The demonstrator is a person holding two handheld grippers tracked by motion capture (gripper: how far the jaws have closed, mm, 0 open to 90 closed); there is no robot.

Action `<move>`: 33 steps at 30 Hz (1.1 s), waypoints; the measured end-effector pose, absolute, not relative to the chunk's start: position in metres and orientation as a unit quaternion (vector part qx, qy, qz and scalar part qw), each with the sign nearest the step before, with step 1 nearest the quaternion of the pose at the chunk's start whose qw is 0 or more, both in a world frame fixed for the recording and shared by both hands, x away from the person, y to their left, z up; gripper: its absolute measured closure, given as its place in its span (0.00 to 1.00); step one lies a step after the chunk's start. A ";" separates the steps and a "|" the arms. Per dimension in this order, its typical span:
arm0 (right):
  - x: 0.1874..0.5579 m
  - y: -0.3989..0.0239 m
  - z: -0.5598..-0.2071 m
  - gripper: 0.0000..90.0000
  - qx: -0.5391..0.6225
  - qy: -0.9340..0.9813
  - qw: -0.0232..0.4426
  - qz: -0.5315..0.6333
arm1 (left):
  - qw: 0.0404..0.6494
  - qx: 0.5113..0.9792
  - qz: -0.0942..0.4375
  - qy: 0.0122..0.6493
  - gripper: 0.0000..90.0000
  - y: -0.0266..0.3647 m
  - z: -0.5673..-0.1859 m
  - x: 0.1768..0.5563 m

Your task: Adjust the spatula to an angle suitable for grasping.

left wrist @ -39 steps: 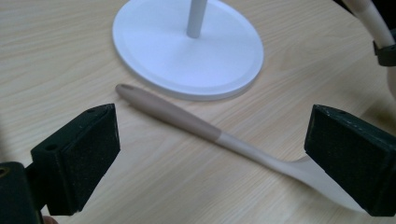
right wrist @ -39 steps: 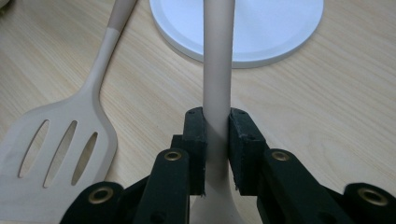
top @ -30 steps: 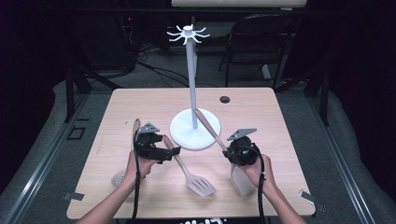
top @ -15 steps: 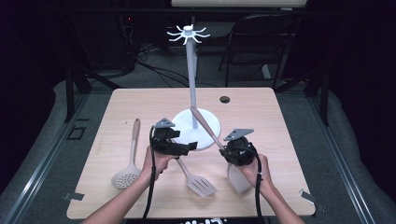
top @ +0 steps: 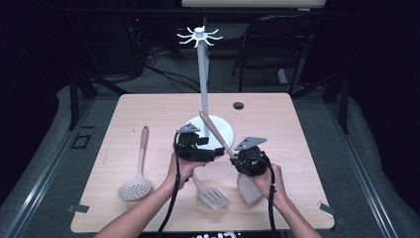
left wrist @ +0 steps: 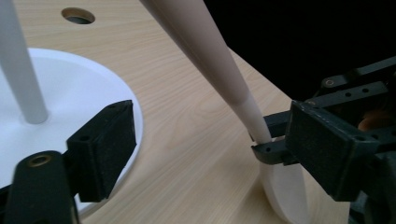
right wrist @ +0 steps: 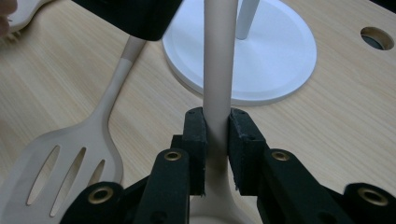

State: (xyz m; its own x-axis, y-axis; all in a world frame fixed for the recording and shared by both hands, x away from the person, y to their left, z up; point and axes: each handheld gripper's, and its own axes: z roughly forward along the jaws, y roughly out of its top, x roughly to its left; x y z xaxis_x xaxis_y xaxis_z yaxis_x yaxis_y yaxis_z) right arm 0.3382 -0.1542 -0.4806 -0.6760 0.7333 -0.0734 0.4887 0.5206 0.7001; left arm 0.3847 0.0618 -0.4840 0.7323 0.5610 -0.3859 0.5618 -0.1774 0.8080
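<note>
My right gripper is shut on the lower handle of a beige-handled utensil. The utensil leans up and away toward the white hook stand, with its pale head near the table. My left gripper is just left of it. Its jaws have just been closing and stand open on either side of that handle, apart from it. A slotted turner lies flat between the two hands. A skimmer lies at the left.
The stand's round white base sits mid-table just beyond the grippers. A cable hole is in the tabletop farther back. A dark chair stands behind the table.
My left hand has moved right, from beside the skimmer to the handle held by the right gripper. The right hand and its utensil have stayed put.
</note>
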 end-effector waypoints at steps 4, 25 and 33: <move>0.337 -0.154 -0.479 0.87 0.358 0.849 0.190 0.338 | 0.539 0.759 -0.002 0.364 0.39 0.056 -0.484 0.385; 0.331 -0.155 -0.472 0.87 0.356 0.826 0.227 0.374 | 0.615 0.718 -0.027 0.324 0.85 0.041 -0.474 0.379; 0.328 -0.161 -0.466 0.84 0.351 0.810 0.232 0.409 | 0.614 0.730 -0.010 0.300 0.86 0.039 -0.460 0.379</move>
State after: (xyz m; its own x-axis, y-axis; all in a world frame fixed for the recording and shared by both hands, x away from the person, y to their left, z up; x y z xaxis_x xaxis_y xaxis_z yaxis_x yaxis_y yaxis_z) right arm 0.3282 -0.1608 -0.4664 -0.6464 0.7579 -0.0886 0.3786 0.4194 0.8251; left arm 0.3791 0.0392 -0.4603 0.8195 0.4262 -0.3832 0.4505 -0.0657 0.8903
